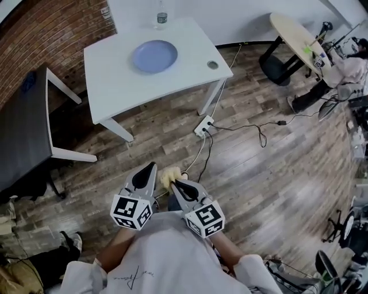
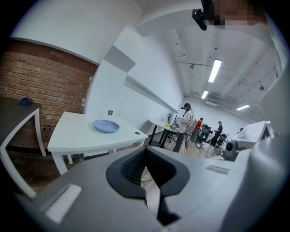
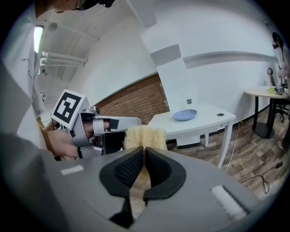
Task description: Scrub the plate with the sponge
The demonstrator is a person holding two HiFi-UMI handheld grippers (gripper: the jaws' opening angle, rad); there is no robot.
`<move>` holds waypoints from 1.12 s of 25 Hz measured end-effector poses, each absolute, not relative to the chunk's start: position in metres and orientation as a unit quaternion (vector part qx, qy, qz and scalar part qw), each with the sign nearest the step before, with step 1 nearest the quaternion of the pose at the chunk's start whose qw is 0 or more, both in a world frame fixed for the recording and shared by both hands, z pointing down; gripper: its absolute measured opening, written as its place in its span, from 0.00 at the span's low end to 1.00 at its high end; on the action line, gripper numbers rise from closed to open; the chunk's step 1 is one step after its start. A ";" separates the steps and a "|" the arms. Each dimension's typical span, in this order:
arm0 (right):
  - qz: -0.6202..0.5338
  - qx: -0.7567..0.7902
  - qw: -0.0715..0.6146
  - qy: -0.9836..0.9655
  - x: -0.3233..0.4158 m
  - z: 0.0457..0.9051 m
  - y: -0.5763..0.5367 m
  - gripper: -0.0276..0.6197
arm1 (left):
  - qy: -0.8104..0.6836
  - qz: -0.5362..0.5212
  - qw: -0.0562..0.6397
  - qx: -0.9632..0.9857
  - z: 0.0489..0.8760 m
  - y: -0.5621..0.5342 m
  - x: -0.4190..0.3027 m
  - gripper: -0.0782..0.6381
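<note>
A white table [image 1: 115, 80] stands at upper centre of the head view, on a wood-plank floor [image 1: 276, 172]. A clear bottle [image 1: 161, 16] stands upright at its far edge; a round grommet [image 1: 213, 65] sits near its right corner. A brick wall [image 1: 52, 34] fills the upper left. A dark table [image 1: 20, 132] occupies the left edge. A white power strip [image 1: 203, 125] lies on the floor just below the white table, with a black cable [image 1: 253, 127] running right. A round table [image 1: 293, 31] stands at upper right.
</note>
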State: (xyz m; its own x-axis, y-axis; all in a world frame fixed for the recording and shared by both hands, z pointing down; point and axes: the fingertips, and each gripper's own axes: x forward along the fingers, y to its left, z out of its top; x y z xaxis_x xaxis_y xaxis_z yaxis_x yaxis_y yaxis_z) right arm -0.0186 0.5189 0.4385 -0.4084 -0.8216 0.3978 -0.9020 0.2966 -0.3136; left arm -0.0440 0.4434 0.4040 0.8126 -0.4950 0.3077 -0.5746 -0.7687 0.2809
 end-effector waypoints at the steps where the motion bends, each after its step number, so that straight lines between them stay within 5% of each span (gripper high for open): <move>1: 0.248 0.538 0.075 -0.802 -0.006 0.437 0.511 0.08 | -0.286 0.109 0.179 0.935 0.401 0.436 -0.031 0.11; 14: 0.244 0.535 0.062 -0.806 0.098 0.435 0.435 0.08 | -0.297 0.114 0.185 0.930 0.400 0.371 0.048 0.12; 28: 0.264 0.503 0.115 -0.815 0.130 0.442 0.293 0.08 | -0.311 0.096 0.208 0.922 0.403 0.226 0.077 0.12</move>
